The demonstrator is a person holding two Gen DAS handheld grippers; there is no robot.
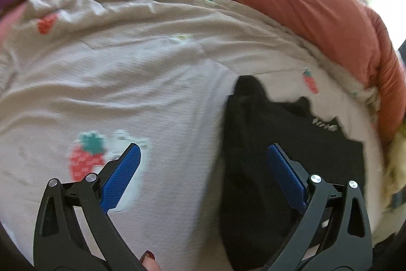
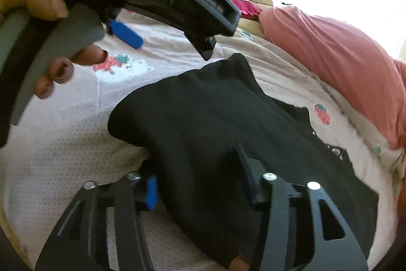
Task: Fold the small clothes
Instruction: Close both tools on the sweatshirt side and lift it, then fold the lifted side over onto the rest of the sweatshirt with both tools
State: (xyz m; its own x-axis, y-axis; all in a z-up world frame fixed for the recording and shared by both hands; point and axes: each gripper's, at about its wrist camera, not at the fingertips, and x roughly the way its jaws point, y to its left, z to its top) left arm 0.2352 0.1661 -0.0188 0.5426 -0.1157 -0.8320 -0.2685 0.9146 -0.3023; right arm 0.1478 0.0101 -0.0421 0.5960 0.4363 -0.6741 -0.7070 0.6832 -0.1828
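Right wrist view: the right gripper (image 2: 198, 169) has its jaws pinching a raised fold of the black garment (image 2: 203, 113), which lies on the pale strawberry-print sheet (image 2: 63, 133) with cloth bunched between the blue pads. Beyond that garment's far left corner a hand (image 2: 50, 73) grips the left gripper (image 1: 203, 159), whose jaws stand spread wide and empty, one pad over the garment's left edge, the other over the sheet. A pink pillow (image 2: 342, 55) lies past the garment's right side.
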